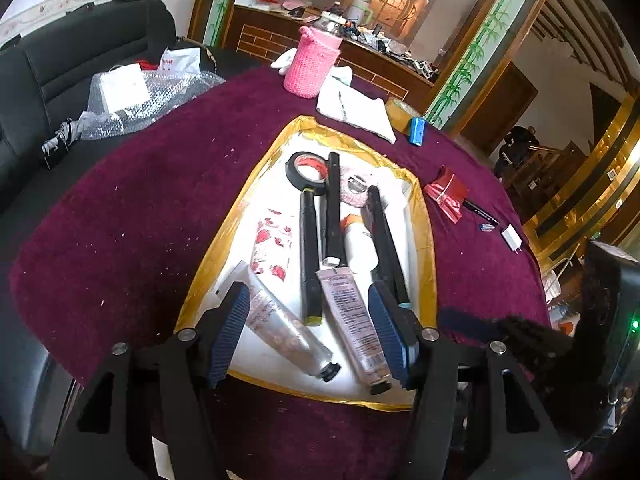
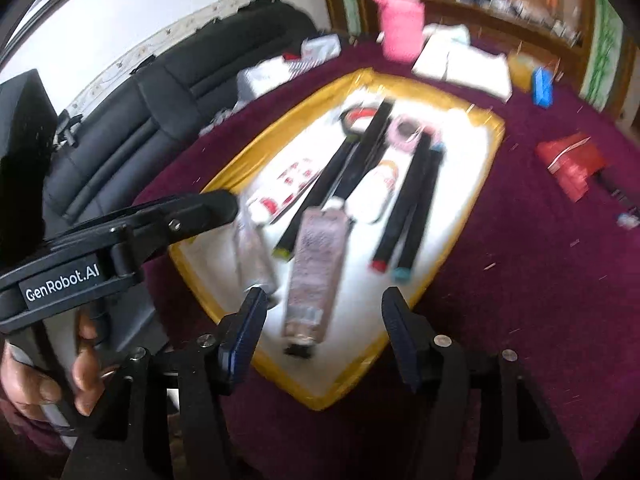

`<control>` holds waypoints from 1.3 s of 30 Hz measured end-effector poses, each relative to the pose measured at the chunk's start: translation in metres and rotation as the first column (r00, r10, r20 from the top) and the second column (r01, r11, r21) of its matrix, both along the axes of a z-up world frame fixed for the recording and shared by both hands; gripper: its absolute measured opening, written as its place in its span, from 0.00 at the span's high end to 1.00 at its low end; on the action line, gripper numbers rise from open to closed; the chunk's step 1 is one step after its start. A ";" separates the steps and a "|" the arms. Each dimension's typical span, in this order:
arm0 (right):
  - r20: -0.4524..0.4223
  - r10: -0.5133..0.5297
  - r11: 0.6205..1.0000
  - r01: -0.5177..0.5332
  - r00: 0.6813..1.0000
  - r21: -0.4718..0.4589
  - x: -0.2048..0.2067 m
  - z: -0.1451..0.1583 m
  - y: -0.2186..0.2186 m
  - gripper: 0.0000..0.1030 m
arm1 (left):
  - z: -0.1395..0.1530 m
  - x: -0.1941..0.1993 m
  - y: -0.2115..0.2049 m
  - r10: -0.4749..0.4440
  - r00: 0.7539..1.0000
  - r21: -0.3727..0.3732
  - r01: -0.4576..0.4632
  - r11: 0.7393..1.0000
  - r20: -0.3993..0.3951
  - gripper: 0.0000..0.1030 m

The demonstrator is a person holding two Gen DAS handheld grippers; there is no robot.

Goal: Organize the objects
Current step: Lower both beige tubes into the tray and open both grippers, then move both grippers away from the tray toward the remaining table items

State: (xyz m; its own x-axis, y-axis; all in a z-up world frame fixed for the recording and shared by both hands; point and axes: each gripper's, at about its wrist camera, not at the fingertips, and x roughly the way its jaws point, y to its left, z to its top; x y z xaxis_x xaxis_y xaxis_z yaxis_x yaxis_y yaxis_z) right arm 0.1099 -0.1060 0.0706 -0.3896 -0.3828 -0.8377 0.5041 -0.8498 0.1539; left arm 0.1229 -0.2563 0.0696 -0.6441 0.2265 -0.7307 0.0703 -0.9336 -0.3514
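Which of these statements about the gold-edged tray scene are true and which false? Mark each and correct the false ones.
1. The left gripper is open. True.
2. The pink knitted holder stands inside the gold-edged tray. False: it stands on the maroon tablecloth beyond the tray.
3. A roll of black tape lies at the tray's far end. True.
4. The right gripper is shut on a hand cream tube. False: it is open and holds nothing.
5. The blue box lies in the tray. False: it is on the cloth.
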 end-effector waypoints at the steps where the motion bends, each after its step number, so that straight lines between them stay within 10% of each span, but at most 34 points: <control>1: -0.042 -0.012 1.000 0.013 0.999 0.019 0.001 0.004 0.004 0.45 | 0.002 0.000 0.002 -0.003 1.000 -0.003 0.003 1.000 -0.004 0.41; 11: -0.288 -0.130 0.980 0.168 0.949 0.111 0.011 0.031 0.045 0.42 | 0.016 0.001 0.044 -0.063 0.998 -0.052 0.062 0.997 -0.023 0.41; 39: -0.354 -0.279 0.941 0.328 0.893 0.086 0.000 0.040 0.143 0.42 | 0.038 -0.017 0.151 -0.217 0.976 -0.161 0.210 0.964 -0.026 0.41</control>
